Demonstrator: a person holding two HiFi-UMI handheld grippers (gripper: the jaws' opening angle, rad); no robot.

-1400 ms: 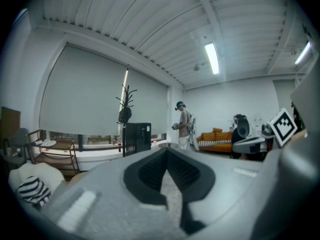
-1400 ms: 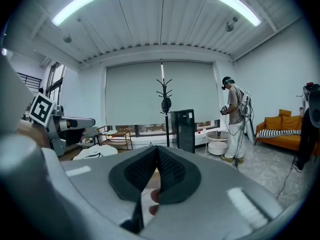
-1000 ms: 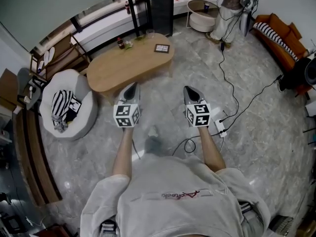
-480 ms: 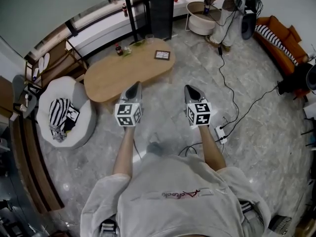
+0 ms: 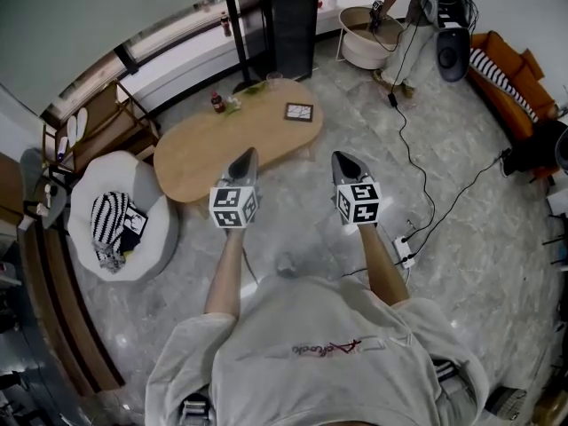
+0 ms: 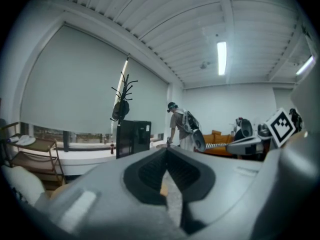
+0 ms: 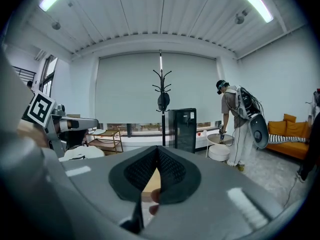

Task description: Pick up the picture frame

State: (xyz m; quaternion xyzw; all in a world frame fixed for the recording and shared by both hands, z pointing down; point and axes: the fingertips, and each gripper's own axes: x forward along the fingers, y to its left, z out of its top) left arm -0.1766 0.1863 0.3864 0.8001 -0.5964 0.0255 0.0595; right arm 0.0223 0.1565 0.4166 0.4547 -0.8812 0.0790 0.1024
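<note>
While the person's arms reach forward over the grey floor [image 5: 461, 238], the left tongs [image 5: 245, 157] and the right tongs [image 5: 343, 160] hover side by side. Each pair is clenched, its jaws meeting at the tips with nothing between them. Just beyond the left tongs runs the near edge of the oval wooden worktop [image 5: 213, 149]. The picture frame [image 5: 299, 112] lies flat toward the worktop's far right end, well apart from both tongs. A small bottle [image 5: 216, 103] stands near the far edge, left of the frame. Further back are a black cabinet [image 5: 295, 20] and another person [image 5: 404, 11], who is bent over a round white table [image 5: 359, 38].
</note>
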